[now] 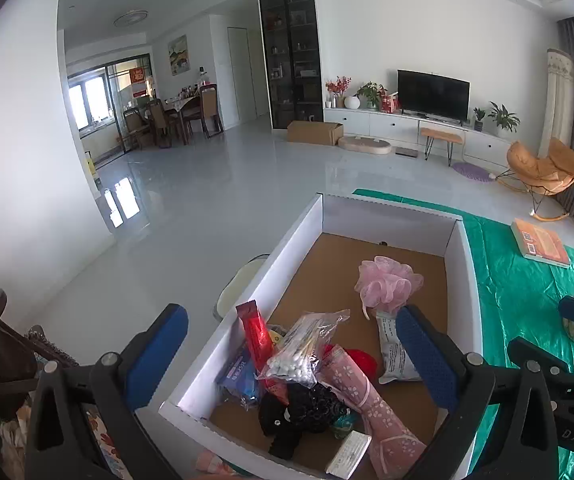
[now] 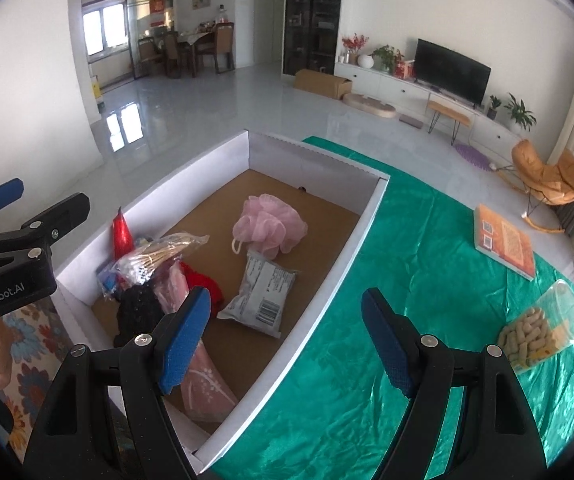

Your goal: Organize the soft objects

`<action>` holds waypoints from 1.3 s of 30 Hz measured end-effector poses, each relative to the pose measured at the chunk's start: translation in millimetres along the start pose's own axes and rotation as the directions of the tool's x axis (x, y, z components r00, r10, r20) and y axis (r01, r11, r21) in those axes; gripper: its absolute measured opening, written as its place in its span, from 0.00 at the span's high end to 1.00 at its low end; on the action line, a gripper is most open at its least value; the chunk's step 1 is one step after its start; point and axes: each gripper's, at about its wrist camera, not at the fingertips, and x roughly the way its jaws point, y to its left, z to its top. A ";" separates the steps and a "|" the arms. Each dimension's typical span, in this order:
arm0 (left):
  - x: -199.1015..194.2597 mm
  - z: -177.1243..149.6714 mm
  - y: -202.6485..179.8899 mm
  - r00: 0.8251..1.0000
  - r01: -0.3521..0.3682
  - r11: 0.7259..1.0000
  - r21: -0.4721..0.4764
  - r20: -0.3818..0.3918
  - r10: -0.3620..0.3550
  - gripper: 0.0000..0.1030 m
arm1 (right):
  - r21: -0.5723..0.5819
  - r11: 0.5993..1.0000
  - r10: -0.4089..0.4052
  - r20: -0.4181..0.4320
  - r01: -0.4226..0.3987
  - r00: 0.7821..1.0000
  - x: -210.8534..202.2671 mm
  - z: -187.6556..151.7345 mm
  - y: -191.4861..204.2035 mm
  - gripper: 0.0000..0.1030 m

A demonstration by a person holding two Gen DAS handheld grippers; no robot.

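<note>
Several items (image 1: 287, 392) overlap, partly hidden.

left claw (image 1: 291, 356) spread wide and empty, right claw (image 2: 287, 340) likewise, both tilted down

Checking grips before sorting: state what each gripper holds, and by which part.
Nothing is held. The left gripper and right gripper both have open jaws with nothing clamped between them.

The box (image 2: 323, 296) stands on the bench's (image 2: 427, 240) left part. Inside it, the bath pouf (image 2: 269, 226) lies toward the far wall, the packet (image 2: 259, 300) nearer, a heap in the near-left corner. Book (image 2: 505, 242) and jar (image 2: 539, 326) lie right of the box, near the bench's right edge.
</note>
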 end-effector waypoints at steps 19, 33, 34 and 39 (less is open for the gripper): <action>-4.1 1.8 0.3 1.000 0.019 1.000 -0.024 -0.024 -0.020 0.00 | 0.000 1.000 -0.005 -0.043 0.005 0.999 -14.8 5.7 7.2 0.22; -3.6 2.0 -3.6 0.999 0.029 0.999 -0.012 -0.027 -0.030 0.00 | -0.020 1.000 -0.006 -0.043 0.005 0.999 -16.4 4.6 12.1 0.22; -4.1 1.0 -1.8 0.999 0.034 0.999 -0.024 -0.023 -0.034 0.00 | -0.020 1.000 -0.007 -0.043 0.006 0.999 -16.4 4.7 12.2 0.22; -9.2 -0.9 2.1 0.999 0.043 0.998 -0.051 -0.006 -0.043 0.00 | -0.018 1.000 0.004 -0.042 -0.005 0.999 -16.0 3.6 12.8 0.22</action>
